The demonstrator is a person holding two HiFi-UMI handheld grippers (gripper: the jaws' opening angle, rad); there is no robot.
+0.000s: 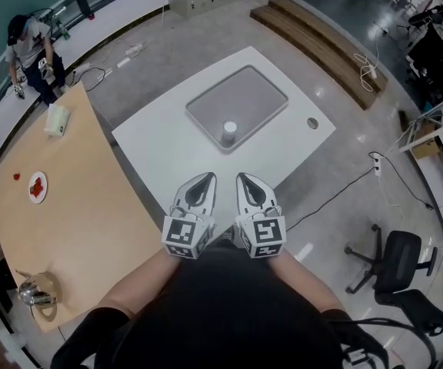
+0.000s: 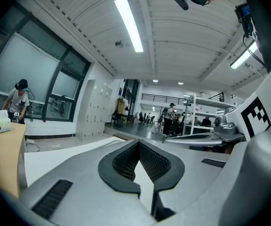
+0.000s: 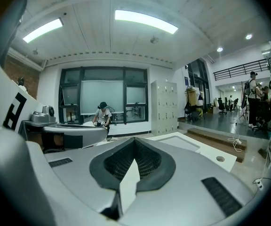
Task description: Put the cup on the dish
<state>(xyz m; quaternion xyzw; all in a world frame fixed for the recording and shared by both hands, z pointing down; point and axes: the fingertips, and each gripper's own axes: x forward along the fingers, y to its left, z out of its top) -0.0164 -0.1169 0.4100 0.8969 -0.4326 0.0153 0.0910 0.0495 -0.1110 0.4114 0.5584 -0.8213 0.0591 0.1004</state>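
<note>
Left gripper [image 1: 208, 178] and right gripper [image 1: 241, 178] hover side by side, clenched and empty, at the table's [image 1: 160, 148] near corner. Well beyond them, the cup [image 1: 229, 133] stands by the dish's [image 1: 256, 91] near edge.

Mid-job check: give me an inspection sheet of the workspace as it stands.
Surface: white table.
Job's things: cup upright on the grey dish, by its near edge.
Clutter: nothing seen on the white table; plate and kettle on the wooden table.
Grippers: left gripper and right gripper near the body, fingers shut, empty.
Cables: cable on the floor, right.
Surroundings: office chair; person far left.
</note>
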